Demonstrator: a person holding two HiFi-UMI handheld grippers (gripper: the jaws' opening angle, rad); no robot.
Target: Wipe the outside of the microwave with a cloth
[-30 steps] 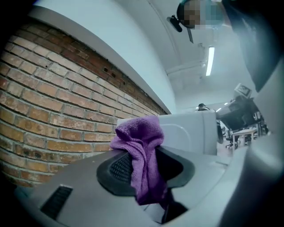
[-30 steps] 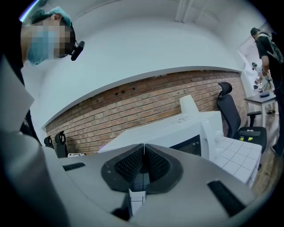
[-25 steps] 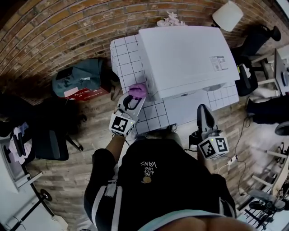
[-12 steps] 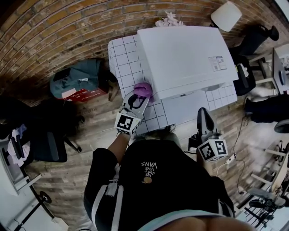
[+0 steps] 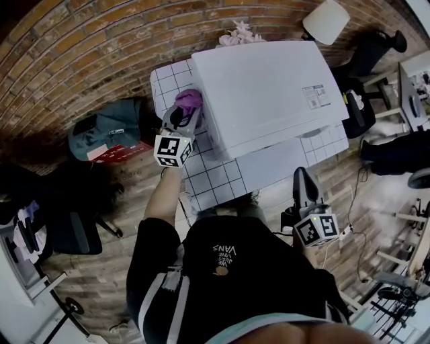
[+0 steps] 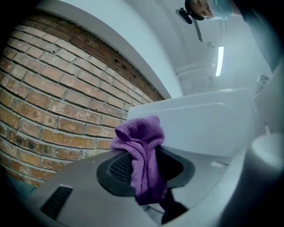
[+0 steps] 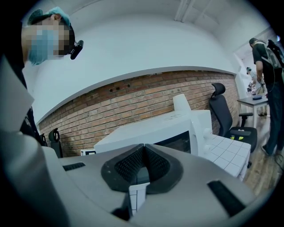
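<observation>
A white microwave [image 5: 269, 91] stands on a white tiled table [image 5: 215, 178] against a brick wall. My left gripper [image 5: 183, 115] is shut on a purple cloth [image 5: 189, 100] and holds it against the microwave's left side, near the back. In the left gripper view the purple cloth [image 6: 143, 153] bunches up between the jaws, right beside the white microwave [image 6: 208, 117] wall. My right gripper [image 5: 304, 185] hangs off the table's front edge, shut, with nothing in it. Its view shows the microwave [image 7: 164, 131] from the front right.
A teal bag [image 5: 107, 127] and a red box lie on the floor left of the table. A black office chair [image 5: 67, 208] stands at the left. A white lamp shade [image 5: 326, 20] and pink flowers [image 5: 235, 32] sit behind the microwave. Another person [image 7: 266, 80] stands at the far right.
My left gripper has slid the cloth along the microwave's left side, from the front corner toward the back wall. The right gripper has stayed where it was.
</observation>
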